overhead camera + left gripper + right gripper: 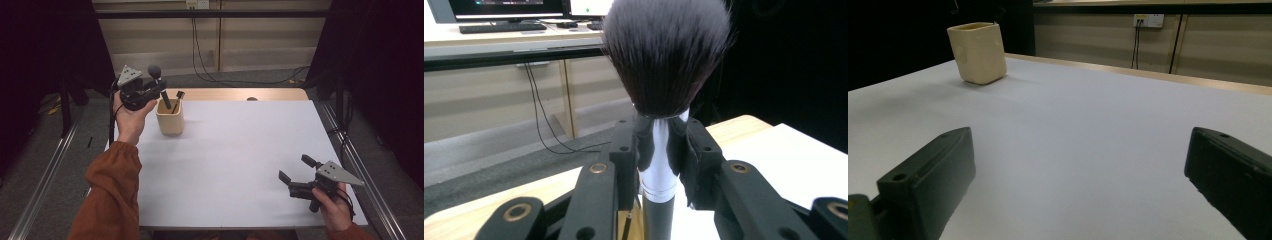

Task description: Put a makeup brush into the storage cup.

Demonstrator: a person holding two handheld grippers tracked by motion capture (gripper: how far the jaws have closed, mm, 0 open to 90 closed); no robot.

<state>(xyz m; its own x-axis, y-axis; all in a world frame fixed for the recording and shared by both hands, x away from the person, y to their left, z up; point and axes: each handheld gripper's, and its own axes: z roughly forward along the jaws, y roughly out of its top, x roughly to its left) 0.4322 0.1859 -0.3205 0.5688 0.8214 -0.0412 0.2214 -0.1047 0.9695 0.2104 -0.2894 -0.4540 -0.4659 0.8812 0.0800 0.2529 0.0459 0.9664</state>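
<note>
Left gripper view: left gripper (659, 165) clamps a makeup brush (667, 55) over the cup (170, 117); tilted, it could tip the cup. Right gripper (296, 173) gapes.

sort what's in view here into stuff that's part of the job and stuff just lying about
Part of the job:
- makeup brush, clamped in the left hand-held gripper
- cream cup
- small brush in the cup

Lying about:
- right hand-held gripper, open over the table
- wall cables
</note>
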